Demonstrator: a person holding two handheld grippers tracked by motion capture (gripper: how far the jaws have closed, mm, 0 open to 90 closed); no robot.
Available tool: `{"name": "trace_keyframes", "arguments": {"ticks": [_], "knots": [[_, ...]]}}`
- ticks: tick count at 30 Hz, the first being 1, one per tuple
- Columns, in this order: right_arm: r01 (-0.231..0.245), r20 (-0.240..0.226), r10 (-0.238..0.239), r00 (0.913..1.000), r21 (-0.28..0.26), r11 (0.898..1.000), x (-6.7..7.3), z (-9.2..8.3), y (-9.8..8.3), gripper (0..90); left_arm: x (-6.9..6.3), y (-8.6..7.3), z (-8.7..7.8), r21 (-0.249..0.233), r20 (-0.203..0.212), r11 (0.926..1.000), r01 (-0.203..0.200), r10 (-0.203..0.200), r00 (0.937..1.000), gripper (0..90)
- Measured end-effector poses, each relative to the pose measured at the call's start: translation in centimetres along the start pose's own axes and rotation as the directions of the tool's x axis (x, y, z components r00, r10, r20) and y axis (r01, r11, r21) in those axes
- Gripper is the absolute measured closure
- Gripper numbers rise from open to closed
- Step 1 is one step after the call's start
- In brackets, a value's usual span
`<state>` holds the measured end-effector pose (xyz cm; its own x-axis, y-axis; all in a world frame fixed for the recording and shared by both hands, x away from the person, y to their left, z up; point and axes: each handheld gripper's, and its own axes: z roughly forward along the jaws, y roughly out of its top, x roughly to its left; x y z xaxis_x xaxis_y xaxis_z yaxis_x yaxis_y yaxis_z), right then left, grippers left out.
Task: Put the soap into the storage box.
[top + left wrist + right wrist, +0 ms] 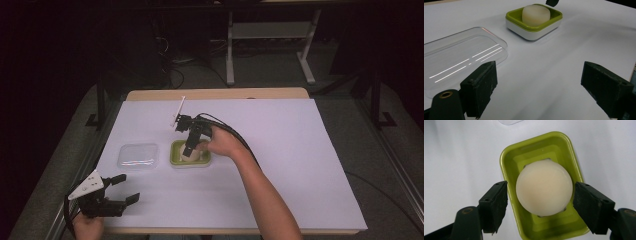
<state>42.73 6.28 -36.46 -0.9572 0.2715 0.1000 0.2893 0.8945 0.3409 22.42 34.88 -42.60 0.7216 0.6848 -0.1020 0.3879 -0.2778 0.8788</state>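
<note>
Soap: a pale round bar lying in the green dish, near the middle of the bench, between the right jaws.
Left gripper: held by a hand at the bench's near left corner; jaws wide apart with nothing between them, pointing toward the lid and dish.
Lid: clear plastic, flat on the bench, just left of the dish and apart from it.
Dish: green with a white base, resting flat.
Right gripper: pointing down over the dish; jaws flank the soap with a small gap each side, not pressing it.
</note>
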Motion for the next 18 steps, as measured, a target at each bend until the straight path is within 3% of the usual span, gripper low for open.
{"name": "trace_keyframes", "arguments": {"ticks": [18], "knots": [[-0.041,0.006,0.041,0.9991,-0.055,0.998,-0.5,-2.1,-2.2,25.1,-0.1,0.0,0.1,0.013,0.002,0.9998,-0.012,0.012,0.9999,12.8]]}}
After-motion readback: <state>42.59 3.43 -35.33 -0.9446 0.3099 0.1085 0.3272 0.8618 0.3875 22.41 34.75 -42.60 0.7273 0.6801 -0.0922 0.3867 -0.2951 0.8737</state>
